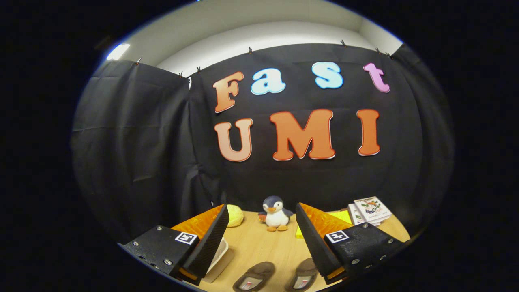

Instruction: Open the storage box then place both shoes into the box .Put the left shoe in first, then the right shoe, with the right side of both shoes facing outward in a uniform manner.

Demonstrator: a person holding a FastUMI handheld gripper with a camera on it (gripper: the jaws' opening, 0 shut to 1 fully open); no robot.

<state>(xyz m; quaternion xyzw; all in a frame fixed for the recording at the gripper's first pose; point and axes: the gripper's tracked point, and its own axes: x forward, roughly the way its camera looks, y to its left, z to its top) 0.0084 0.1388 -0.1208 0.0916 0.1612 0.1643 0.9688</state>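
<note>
- The claw (pixel 261 239) is held above the counter (pixel 259 247), with its two fingers spread wide apart and nothing gripped between them.
- Two shoes are seen on the counter, low between the fingers and nearer the camera than the fingertips.
- The left-hand shoe (pixel 254 276) is a brown slipper with a pale insole; it is set apart from both fingers.
- The right-hand shoe (pixel 303 276) lies just beside the first and close against the right finger (pixel 314 243); contact cannot be told.
- The storage box (pixel 219 253) is a pale container seen just behind the left finger (pixel 209 243), which covers part of it. Whether it is open or closed cannot be told.
- A penguin plush toy (pixel 275 214) stands upright on the counter, beyond the fingers and between them.
- A yellow round object (pixel 235 215) lies beyond the left finger.
- A stack of printed cards or booklets (pixel 371 211) and a yellow sheet (pixel 342 215) lie beyond the right finger.
</note>
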